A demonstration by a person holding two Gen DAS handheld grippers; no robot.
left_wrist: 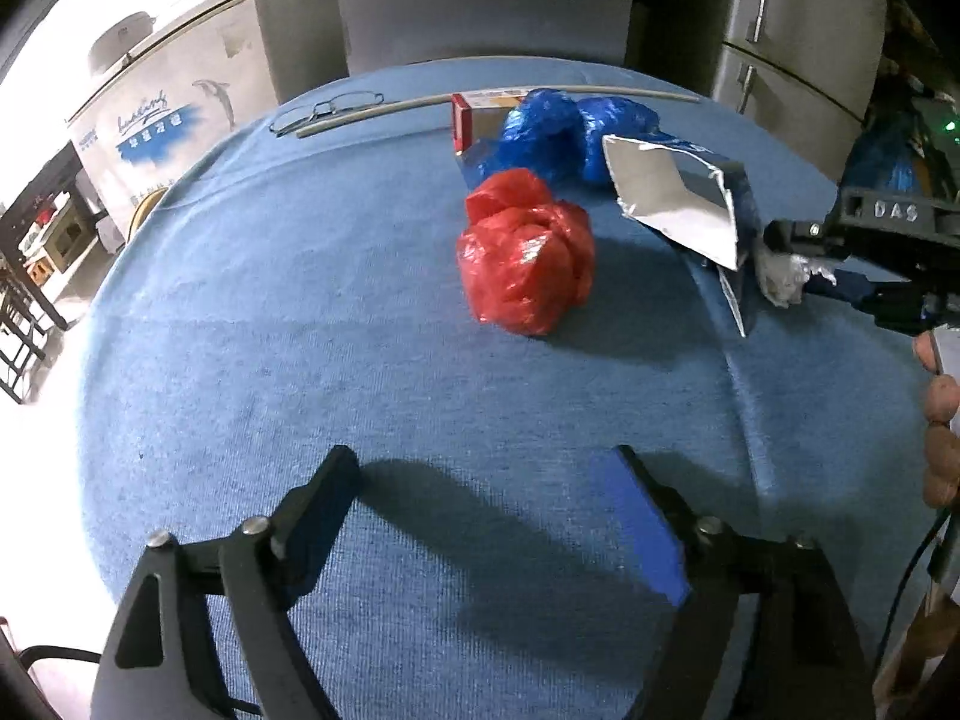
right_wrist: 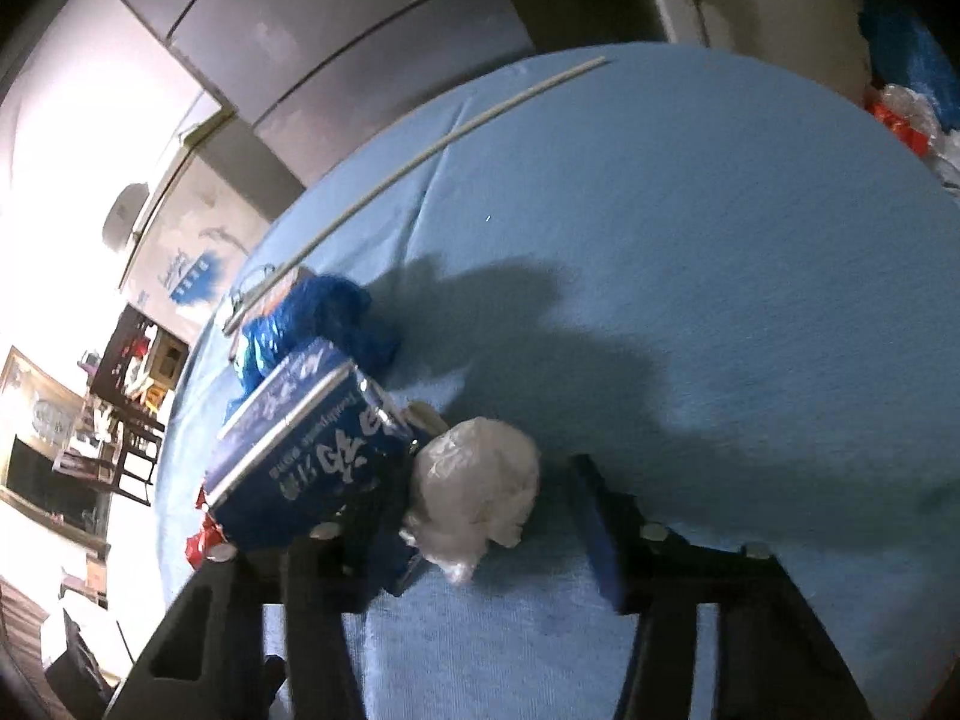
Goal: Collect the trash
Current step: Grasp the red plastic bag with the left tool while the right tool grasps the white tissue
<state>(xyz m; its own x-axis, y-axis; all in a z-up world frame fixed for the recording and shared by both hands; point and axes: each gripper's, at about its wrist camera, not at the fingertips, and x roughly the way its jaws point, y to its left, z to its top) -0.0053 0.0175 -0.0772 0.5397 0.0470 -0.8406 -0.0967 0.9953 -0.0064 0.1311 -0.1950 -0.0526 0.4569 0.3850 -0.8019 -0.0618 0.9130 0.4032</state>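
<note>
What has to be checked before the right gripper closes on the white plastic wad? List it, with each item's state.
1. White plastic wad between the right gripper's fingers: ok.
2. Right jaws open, with a gap left on one side of the wad: ok.
3. Toothpaste box out of the grip: not ok, it lies against the other finger, right beside the wad.
4. Left gripper free to help: ok, open and empty over the blue cloth.
5. Red bag apart from the wad: ok.
6. Wad resting on the cloth: cannot tell.
</note>
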